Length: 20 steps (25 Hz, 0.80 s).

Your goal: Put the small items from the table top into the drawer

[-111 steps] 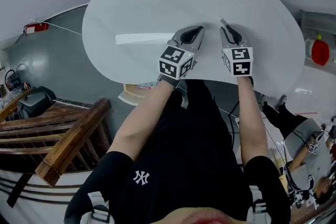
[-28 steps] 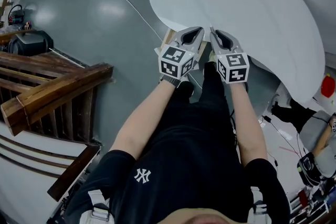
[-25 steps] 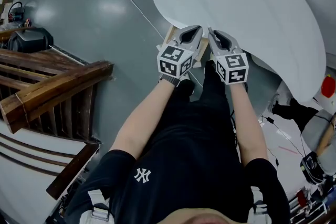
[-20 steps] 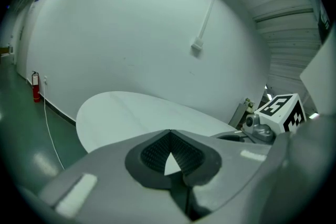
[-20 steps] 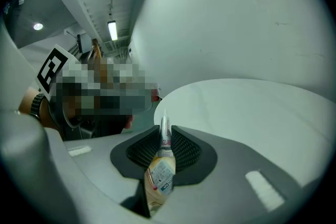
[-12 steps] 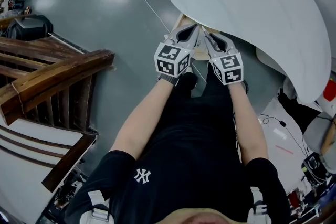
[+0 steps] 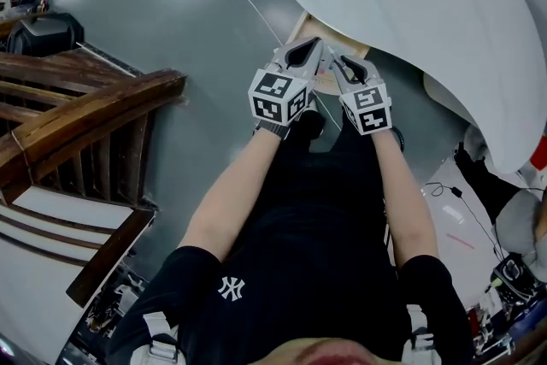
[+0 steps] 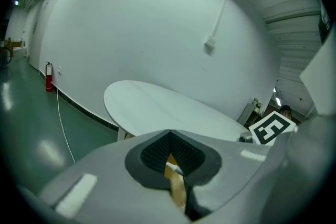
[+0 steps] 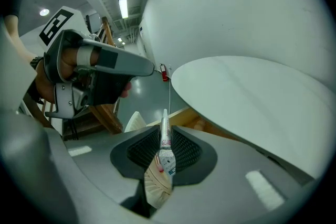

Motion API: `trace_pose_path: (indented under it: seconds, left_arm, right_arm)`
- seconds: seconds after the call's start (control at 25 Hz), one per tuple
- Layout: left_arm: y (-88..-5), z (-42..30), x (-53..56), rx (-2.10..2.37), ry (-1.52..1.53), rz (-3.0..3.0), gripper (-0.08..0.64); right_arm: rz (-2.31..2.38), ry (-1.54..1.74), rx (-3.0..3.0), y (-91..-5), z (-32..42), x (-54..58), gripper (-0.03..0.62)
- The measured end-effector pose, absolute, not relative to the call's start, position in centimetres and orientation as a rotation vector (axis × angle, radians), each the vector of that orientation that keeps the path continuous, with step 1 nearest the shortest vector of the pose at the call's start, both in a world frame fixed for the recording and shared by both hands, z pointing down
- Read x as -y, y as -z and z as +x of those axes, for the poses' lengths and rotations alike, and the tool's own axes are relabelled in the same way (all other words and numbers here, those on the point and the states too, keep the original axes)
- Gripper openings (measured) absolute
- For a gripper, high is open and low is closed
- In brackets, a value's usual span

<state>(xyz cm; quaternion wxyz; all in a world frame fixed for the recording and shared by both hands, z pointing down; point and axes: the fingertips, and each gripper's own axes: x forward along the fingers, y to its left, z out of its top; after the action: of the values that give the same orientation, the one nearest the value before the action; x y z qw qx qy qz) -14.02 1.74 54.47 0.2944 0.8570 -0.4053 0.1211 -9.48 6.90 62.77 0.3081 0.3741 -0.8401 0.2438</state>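
**Head view: both grippers at the open drawer, glue tube in the right one**

From above I see my two arms reaching to 12 o'clock. The left gripper (image 7: pixel 305 49) and right gripper (image 7: pixel 336 64) sit close together, tips nearly touching, over the wooden drawer (image 7: pixel 340 41). The drawer juts out from under the white oval table (image 7: pixel 427 4), which fills the 1 to 3 o'clock area. A wooden railing (image 7: pixel 85 120) lies at 9 o'clock on the grey floor.

In the right gripper view, the jaws are clamped on a small glue tube (image 9: pixel 166 153). Its nozzle points away from me towards 12 o'clock, with the drawer's edge just beyond it. The left gripper shows at 10 o'clock.

In the left gripper view, the jaws are closed tip to tip, and I see nothing pinched between them. The table lies past them at 12 o'clock.
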Motion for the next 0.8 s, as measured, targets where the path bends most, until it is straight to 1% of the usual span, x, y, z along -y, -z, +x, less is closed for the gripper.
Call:
trace_pose_path:
  seconds: [0.8]
  left_arm:
    - [-58.0, -16.1, -0.5, 1.096, -0.324, 2.271, 0.000]
  right_arm:
    - [0.839, -0.605, 2.150, -69.4, -12.3, -6.5, 0.103]
